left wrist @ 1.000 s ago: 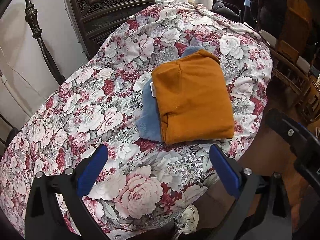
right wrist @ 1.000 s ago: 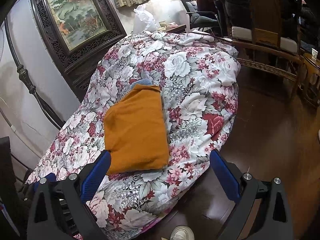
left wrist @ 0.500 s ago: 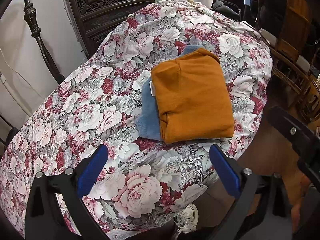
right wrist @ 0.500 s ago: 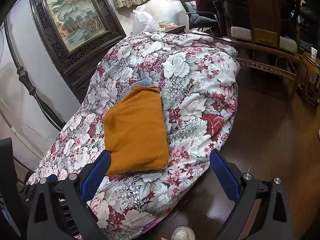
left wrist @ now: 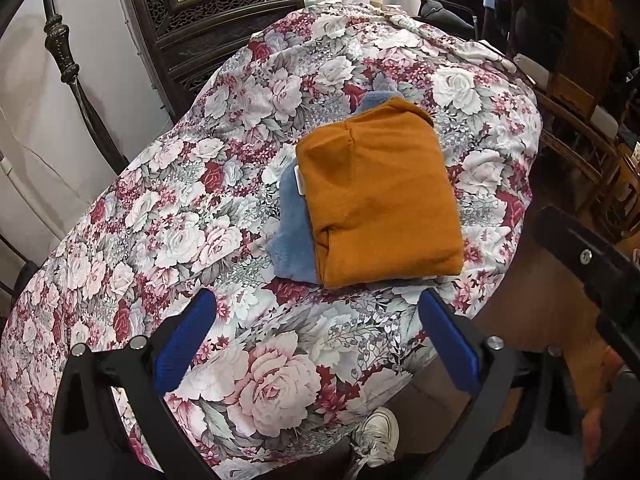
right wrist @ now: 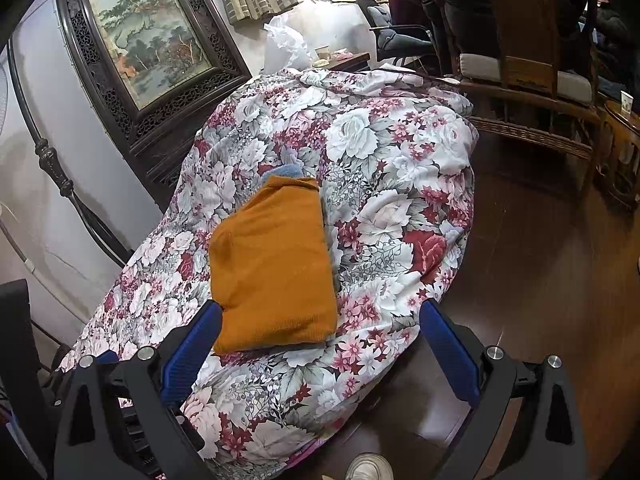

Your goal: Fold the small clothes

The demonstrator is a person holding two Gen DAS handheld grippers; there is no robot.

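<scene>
Left tongs (left wrist: 316, 312), right tongs (right wrist: 320, 320) wide apart, empty

Support: a rounded surface fully draped in a floral cover (left wrist: 248, 216), white and pink roses with dark red blooms and grey leaves; what is under the cloth cannot be told.
Cover edges: the cloth hangs over the near and right sides toward a dark wooden floor (right wrist: 552, 280); it is bunched and wrinkled at the far end.
Directly on the cover: a blue garment (left wrist: 292, 232), soft and fleecy-looking.
On top of that: a folded orange garment (left wrist: 380, 200), lying flat, covering most of the blue one, which shows along its left side and at the far corner.
</scene>
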